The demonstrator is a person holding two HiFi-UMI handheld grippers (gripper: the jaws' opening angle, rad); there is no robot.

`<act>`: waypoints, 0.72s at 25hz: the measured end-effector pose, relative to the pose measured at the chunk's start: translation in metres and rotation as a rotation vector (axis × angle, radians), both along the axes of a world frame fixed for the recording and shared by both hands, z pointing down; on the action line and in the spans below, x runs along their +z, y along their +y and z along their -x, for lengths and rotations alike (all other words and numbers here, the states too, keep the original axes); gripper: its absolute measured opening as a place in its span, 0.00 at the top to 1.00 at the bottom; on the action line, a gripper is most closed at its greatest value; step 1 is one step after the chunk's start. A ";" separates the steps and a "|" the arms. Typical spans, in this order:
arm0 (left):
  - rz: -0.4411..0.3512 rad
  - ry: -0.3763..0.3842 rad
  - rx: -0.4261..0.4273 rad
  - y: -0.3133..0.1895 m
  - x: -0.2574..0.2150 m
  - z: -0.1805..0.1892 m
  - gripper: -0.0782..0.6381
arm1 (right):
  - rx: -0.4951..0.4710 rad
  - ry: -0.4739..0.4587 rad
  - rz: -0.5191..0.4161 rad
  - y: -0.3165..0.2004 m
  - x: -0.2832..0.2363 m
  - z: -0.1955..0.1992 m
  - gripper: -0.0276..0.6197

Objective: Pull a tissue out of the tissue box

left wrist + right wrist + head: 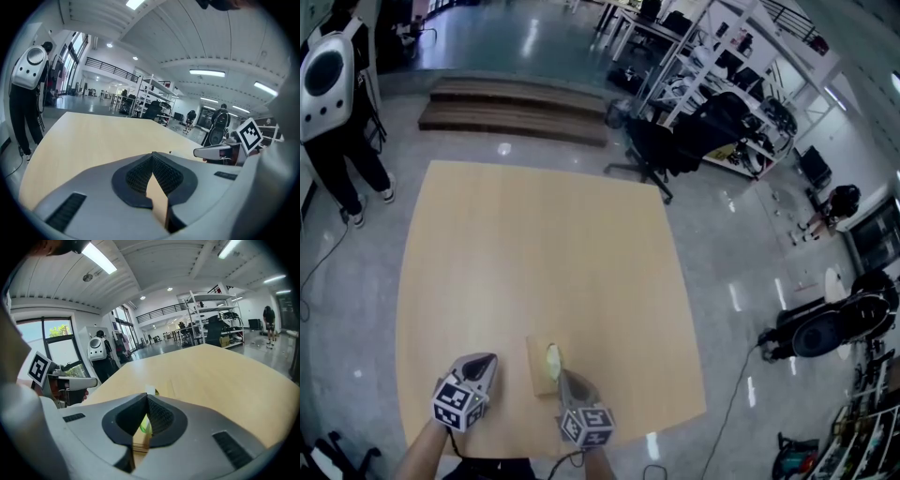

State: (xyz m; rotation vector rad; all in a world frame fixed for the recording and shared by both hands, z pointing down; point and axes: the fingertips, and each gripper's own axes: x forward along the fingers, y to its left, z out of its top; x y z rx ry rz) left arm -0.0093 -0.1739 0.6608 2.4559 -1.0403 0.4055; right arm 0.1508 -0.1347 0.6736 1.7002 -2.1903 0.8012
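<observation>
A small wood-coloured tissue box lies near the front edge of the light wooden table, with a pale tissue standing out of its top. My right gripper hovers just behind and right of the box, its tip over the box's near end. In the right gripper view the jaws meet at the tip, shut and empty; the box shows in the gap below and the tissue peeks above. My left gripper is left of the box and apart from it, its jaws shut on nothing.
A person with a white pack stands beyond the table's far left corner. Low wooden steps, a black office chair and shelving lie past the far edge. A black machine sits on the floor at right.
</observation>
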 end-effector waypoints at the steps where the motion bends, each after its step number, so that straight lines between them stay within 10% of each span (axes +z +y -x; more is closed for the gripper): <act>1: 0.006 -0.001 0.000 0.002 0.003 0.000 0.88 | -0.001 -0.001 0.005 0.001 0.003 0.000 0.94; 18: 0.042 -0.009 -0.008 0.006 0.021 -0.001 0.88 | 0.007 0.038 0.043 0.001 0.013 0.000 0.94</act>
